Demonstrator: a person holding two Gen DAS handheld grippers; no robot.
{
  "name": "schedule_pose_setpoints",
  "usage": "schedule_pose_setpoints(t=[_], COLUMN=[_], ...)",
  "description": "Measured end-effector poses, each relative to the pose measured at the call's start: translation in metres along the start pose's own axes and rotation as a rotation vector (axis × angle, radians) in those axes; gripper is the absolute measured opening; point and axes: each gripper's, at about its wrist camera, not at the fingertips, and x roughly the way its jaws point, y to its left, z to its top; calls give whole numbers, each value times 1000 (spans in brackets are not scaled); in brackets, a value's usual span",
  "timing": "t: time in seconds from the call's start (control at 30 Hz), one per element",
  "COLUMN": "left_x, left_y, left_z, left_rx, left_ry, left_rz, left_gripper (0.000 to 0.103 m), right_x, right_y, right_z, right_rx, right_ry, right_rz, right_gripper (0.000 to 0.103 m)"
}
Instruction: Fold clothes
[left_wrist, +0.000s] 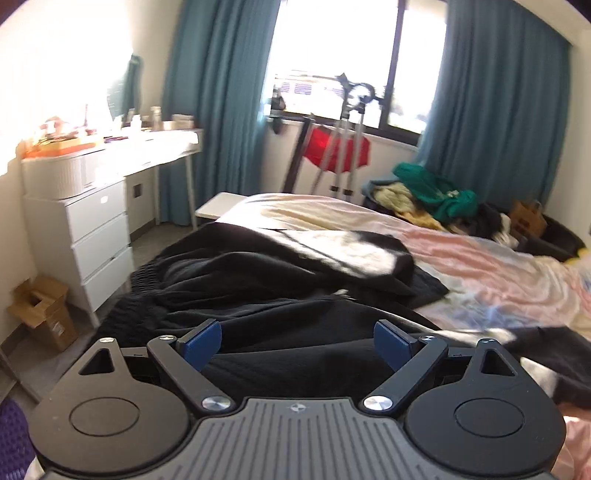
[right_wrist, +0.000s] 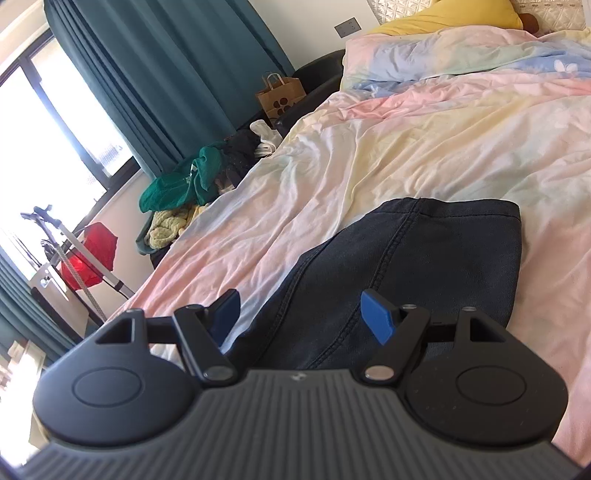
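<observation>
Bed (right_wrist: 424, 147) under pastel pink, yellow, blue sheet fills my view. Teal curtains (left_wrist: 218, 92) frame bright window; white drawer table (left_wrist: 99, 218) cluttered at left wall. Clothes heap (left_wrist: 428, 192) at bed's far side, paper bag (right_wrist: 280, 98) printed with dark dots. No writing legible. My left gripper (left_wrist: 297, 345) jaws wide, empty, above crumpled black garment (left_wrist: 258, 269). My right gripper (right_wrist: 299, 319) jaws wide, empty, above folded dark denim (right_wrist: 424, 258) on sheet.

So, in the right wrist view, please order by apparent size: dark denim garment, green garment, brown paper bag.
1. Dark denim garment, though it lies nearest the camera.
2. Green garment.
3. Brown paper bag, farthest away.
</observation>
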Motion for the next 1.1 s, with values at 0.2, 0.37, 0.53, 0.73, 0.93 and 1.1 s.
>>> schedule_pose_setpoints(t=[0.2, 0.37, 0.53, 0.73, 0.93, 1.1], left_x=[104, 180, 247, 289, 286, 212], left_y=[-103, -168, -212, -240, -250, -252], left_z=[12, 13, 10, 5, -1, 4], left_rx=[189, 292, 371, 390, 404, 493], left_ry=[131, 235, 316, 400, 409, 214], left_rz=[-286, -364, -362, -407, -494, -545], left_gripper=[91, 90, 90, 86, 29, 5], right_x=[1, 6, 22, 36, 50, 51], right_y=[1, -3, -8, -20, -31, -39], right_z=[0, -3, -6, -8, -9, -7], right_rx=[-12, 4, 36, 102, 148, 179], right_ry=[-9, -4, 23, 42, 62, 49], right_rz=[17, 11, -5, -23, -47, -70], right_gripper=[75, 75, 75, 75, 75, 75])
